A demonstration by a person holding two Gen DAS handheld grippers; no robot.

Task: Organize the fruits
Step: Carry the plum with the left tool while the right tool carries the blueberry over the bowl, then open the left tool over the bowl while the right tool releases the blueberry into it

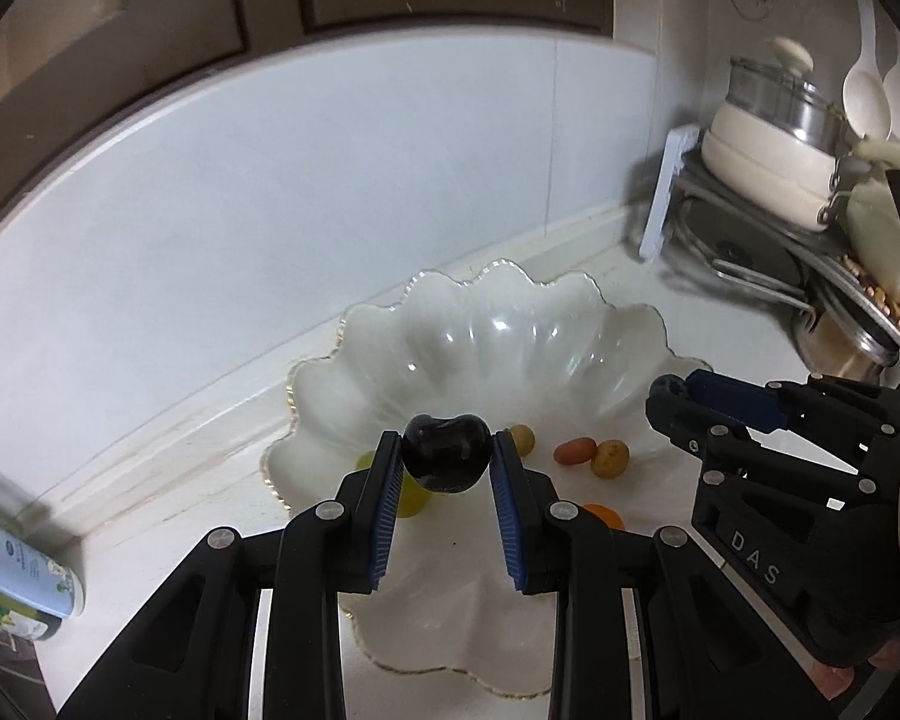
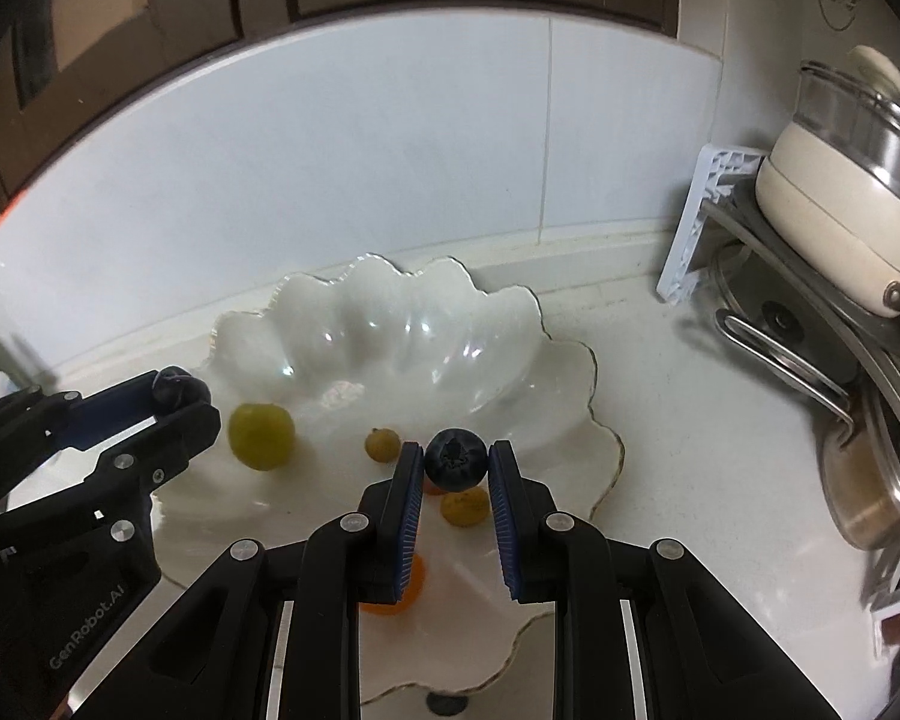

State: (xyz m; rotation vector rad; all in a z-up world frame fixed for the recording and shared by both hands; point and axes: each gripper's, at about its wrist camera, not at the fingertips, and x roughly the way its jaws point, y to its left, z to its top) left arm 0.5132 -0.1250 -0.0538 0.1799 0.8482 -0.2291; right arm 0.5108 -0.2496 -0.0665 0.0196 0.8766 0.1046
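A wide scalloped white glass bowl point(image 1: 480, 336) sits on the counter below me, with a green grape point(image 2: 261, 435) and small yellow and orange fruits inside. My left tongs point(image 1: 447, 456) pinch a dark glossy cherry point(image 1: 446, 459) over it; my right tongs point(image 2: 455, 461) clamp a round blueberry point(image 2: 456, 459)

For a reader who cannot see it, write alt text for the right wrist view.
The right gripper pinches a blueberry above a scalloped white dish holding a green grape and small orange fruits; the left gripper holds a dark fruit.
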